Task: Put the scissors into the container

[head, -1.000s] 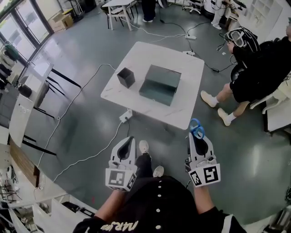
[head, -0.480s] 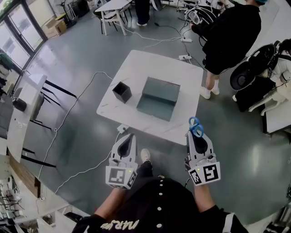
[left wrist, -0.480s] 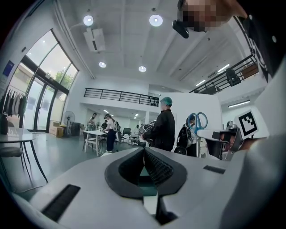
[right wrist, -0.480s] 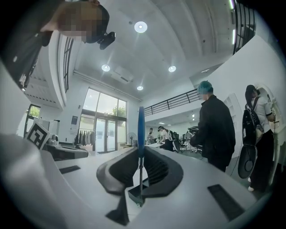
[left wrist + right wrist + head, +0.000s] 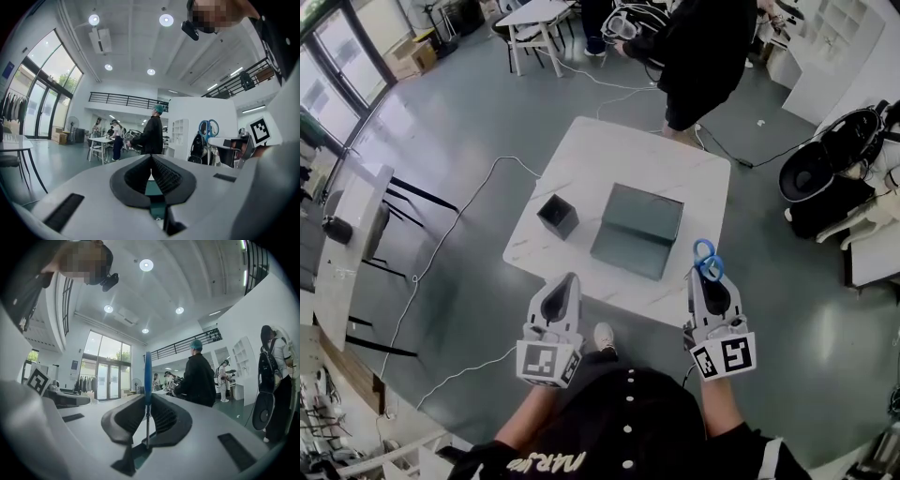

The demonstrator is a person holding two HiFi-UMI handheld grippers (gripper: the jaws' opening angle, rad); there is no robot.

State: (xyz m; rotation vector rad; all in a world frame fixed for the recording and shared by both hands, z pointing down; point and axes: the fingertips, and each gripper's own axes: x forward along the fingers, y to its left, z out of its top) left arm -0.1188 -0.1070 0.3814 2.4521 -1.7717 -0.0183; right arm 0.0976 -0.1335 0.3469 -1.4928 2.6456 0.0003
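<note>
The right tongs (image 5: 706, 280) are clamped on the scissors (image 5: 707, 261). In the right gripper view the thin metal blades sit edge-on between the pads, and the blue handles stick out past the tips. The left tongs (image 5: 567, 282) are closed on nothing. Both are held in the air just short of the near edge of the counter (image 5: 609, 155), so the scissors are well apart from the small black container (image 5: 558, 216).

The grip is the main worry. Only narrow, smooth blades are pinched and the heavier handle end hangs free, so a quick swing could make the scissors pivot or slide out.

The container looks small and light, with 1 narrow mouth. A slanted drop could catch its rim and tip it, or land the scissors in the grey-green box (image 5: 639, 230) beside it.

A cable (image 5: 464, 211) on the floor and a person (image 5: 703, 47) at the far side also call for care.
</note>
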